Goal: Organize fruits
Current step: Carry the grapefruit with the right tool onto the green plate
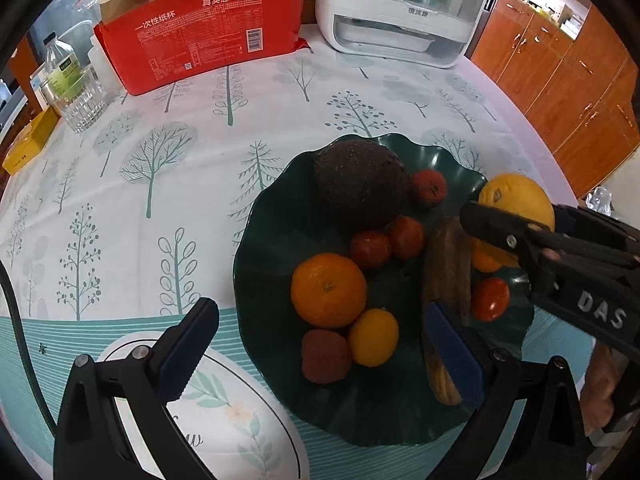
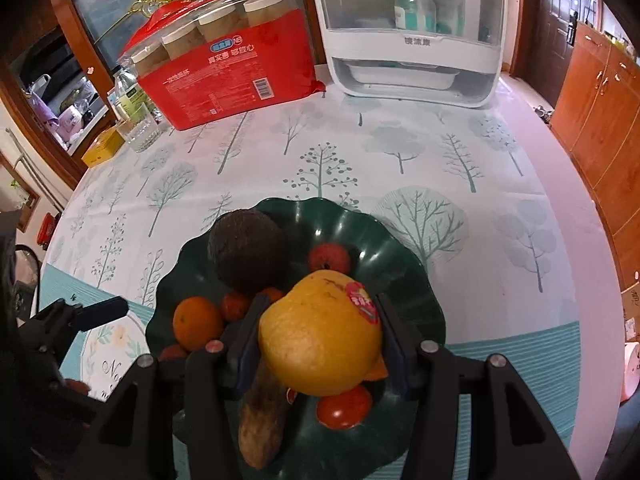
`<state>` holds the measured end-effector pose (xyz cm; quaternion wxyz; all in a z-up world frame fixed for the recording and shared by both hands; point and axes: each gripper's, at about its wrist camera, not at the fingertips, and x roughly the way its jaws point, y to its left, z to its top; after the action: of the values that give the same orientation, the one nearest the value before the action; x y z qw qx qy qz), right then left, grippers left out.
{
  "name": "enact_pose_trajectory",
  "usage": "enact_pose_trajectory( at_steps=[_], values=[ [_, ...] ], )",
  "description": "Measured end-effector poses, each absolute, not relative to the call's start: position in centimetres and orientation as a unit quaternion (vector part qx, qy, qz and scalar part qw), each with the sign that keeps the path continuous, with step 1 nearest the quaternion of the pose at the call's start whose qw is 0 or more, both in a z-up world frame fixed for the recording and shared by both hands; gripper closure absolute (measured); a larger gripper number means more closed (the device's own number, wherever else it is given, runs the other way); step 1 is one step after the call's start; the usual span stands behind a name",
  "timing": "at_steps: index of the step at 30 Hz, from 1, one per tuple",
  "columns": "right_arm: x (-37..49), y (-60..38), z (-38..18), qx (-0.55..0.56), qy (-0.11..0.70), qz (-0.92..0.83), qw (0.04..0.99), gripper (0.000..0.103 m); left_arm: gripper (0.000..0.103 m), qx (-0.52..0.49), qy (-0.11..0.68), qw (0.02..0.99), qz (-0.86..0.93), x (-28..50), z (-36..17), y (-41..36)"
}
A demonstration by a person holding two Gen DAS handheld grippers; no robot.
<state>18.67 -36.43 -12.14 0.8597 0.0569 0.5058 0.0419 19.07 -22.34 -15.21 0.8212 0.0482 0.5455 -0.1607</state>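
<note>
Left gripper spread wide, empty, near the green plate. Plate already holds an avocado, orange, small tomatoes. Right gripper clamps a yellow citrus over the plate's right side; only release looks left.

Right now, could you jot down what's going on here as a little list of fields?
Setting: table with tree-print cloth
Dish: dark green plate holding fruit
Right gripper: shut on a large yellow citrus with a red sticker, above the plate
Left gripper: open, empty, over the plate's near edge
On plate: dark brown round fruit, orange, small red fruits
Behind: red cup package, white appliance
</note>
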Motion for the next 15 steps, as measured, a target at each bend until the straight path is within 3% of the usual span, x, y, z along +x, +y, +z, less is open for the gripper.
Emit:
enact_pose_trajectory(
  at_steps=[15],
  values=[
    [16.5, -36.4, -12.3, 0.051, 0.509, 0.075, 0.856, 0.046, 0.001, 0.061, 0.549, 0.820, -0.150, 19.3, -15.8, -22.6]
  ],
)
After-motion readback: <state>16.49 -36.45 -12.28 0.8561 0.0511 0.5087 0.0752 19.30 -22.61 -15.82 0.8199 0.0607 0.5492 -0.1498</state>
